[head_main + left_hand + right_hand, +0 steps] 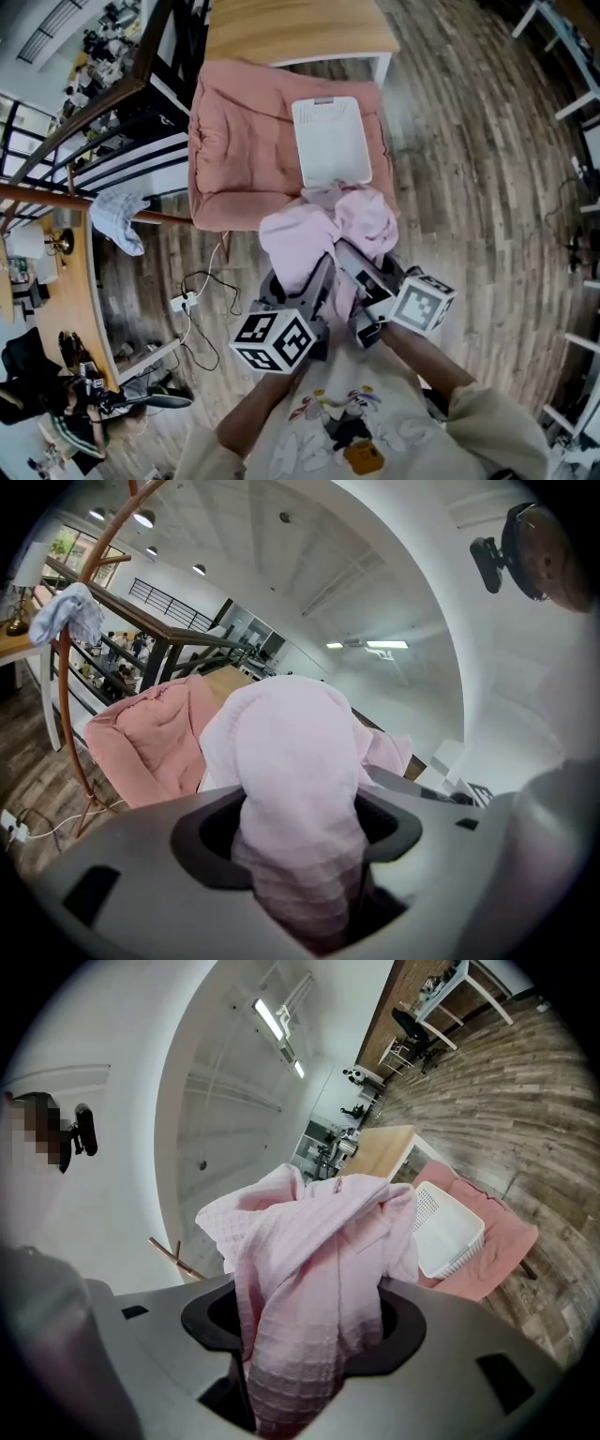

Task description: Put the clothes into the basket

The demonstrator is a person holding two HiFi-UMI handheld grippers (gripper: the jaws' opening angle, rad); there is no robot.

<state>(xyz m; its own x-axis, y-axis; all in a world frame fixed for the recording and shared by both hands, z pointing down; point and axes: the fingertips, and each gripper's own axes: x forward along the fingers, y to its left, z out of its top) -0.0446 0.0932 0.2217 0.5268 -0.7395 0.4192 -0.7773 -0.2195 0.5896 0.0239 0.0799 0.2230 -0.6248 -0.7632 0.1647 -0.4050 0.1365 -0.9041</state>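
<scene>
A pale pink waffle-weave garment (317,234) hangs bunched between both grippers, just in front of the white plastic basket (330,141). The basket rests on a pink cushioned seat (234,150). My left gripper (309,274) is shut on the garment's left part (295,761). My right gripper (354,261) is shut on its right part (309,1269). In the right gripper view the basket (445,1232) shows beyond the cloth, to the right. The fabric hides the jaw tips of the left gripper (300,841) and the right gripper (305,1330).
A light checked cloth (120,217) hangs on a wooden rack (56,195) at the left, also in the left gripper view (66,611). A wooden table (295,33) stands behind the seat. A power strip and cables (187,300) lie on the wood floor.
</scene>
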